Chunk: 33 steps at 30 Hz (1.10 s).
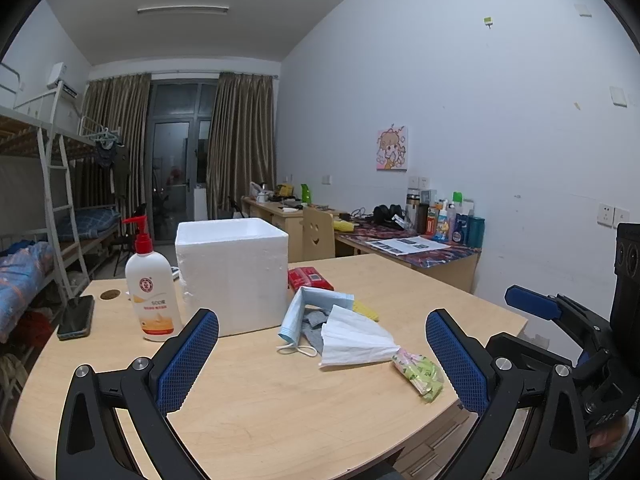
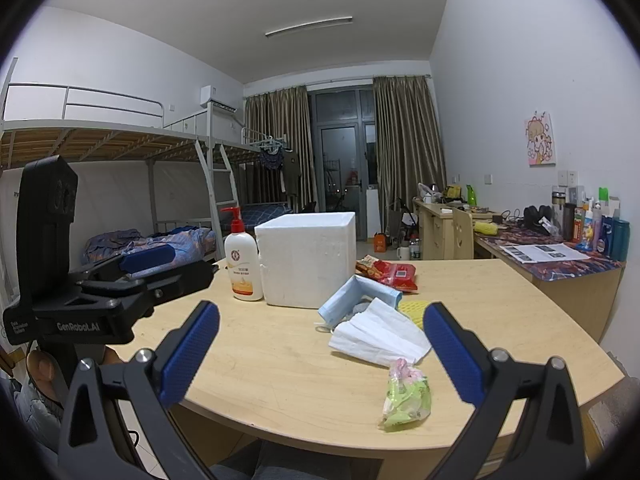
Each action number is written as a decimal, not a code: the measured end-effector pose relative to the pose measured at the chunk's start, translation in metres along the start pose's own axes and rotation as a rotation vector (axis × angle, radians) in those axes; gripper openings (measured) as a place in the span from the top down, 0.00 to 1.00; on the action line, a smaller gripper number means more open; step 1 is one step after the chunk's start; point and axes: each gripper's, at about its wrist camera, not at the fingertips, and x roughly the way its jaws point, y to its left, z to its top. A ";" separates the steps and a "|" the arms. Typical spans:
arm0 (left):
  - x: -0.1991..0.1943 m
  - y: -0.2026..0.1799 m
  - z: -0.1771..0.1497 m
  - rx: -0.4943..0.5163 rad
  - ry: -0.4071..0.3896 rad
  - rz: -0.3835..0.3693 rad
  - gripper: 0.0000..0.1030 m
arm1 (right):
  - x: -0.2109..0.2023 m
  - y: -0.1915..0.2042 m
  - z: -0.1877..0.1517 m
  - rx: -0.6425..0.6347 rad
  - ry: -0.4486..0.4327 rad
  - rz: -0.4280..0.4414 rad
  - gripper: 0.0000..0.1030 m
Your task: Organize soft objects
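Note:
A white foam box [image 1: 234,272] [image 2: 308,258] stands open on the wooden table [image 1: 280,400] [image 2: 280,368]. Right of it lies a pile of soft things: a blue face mask [image 1: 308,312] [image 2: 360,294], a white mask [image 1: 354,338] [image 2: 378,338], a grey cloth [image 1: 314,326], a yellow sponge [image 1: 365,310] [image 2: 412,309], a red packet [image 1: 310,278] [image 2: 394,274] and a green tissue pack [image 1: 420,372] [image 2: 406,398]. My left gripper [image 1: 322,354] [image 2: 160,258] is open and empty above the table's near edge. My right gripper [image 2: 320,350] [image 1: 532,302] is open and empty, just short of the pile.
A lotion pump bottle [image 1: 151,292] [image 2: 242,260] stands left of the box. A black phone [image 1: 76,318] lies at the table's left edge. A desk with bottles [image 1: 452,224] [image 2: 592,228] stands by the right wall, and bunk beds [image 1: 40,216] [image 2: 120,184] stand on the left.

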 end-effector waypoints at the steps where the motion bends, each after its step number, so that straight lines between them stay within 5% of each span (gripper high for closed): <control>1: 0.000 0.000 0.000 0.001 0.000 -0.002 0.00 | 0.000 0.000 0.000 0.000 0.001 0.001 0.00; 33: 0.030 0.009 0.008 -0.012 0.039 0.001 0.00 | 0.029 -0.017 0.005 0.039 0.050 -0.008 0.00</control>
